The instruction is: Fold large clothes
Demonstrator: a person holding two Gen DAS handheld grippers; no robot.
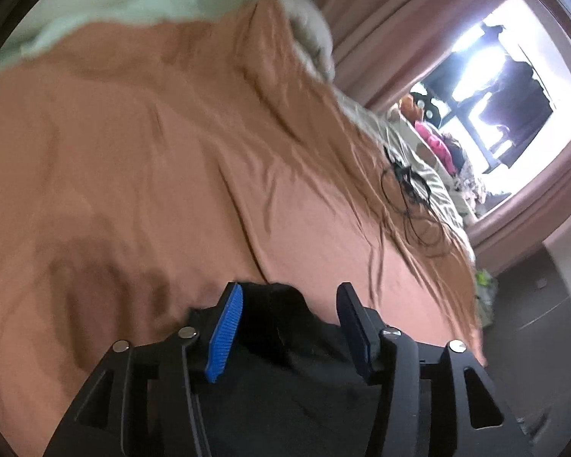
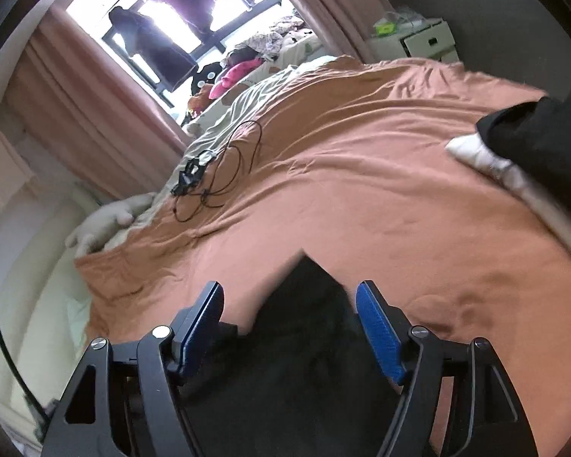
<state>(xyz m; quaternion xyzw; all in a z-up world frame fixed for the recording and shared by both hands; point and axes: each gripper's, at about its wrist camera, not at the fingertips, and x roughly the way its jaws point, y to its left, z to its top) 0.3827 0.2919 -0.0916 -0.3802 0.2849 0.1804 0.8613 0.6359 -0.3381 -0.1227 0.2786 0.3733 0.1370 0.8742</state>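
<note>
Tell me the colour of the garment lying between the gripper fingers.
Black. The garment shows best in the right wrist view, lying on the orange sheet.

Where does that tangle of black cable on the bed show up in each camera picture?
Left wrist view: black cable lies right of centre, near the bedspread's far edge.
Right wrist view: black cable lies left of centre, upper half.
Shared landmark: the bright window behind it.

The garment (image 2: 304, 323) lies on the bed (image 2: 361, 175) at lower centre; a cable (image 2: 224, 167) lies upper left, window (image 2: 179, 19) behind.
</note>
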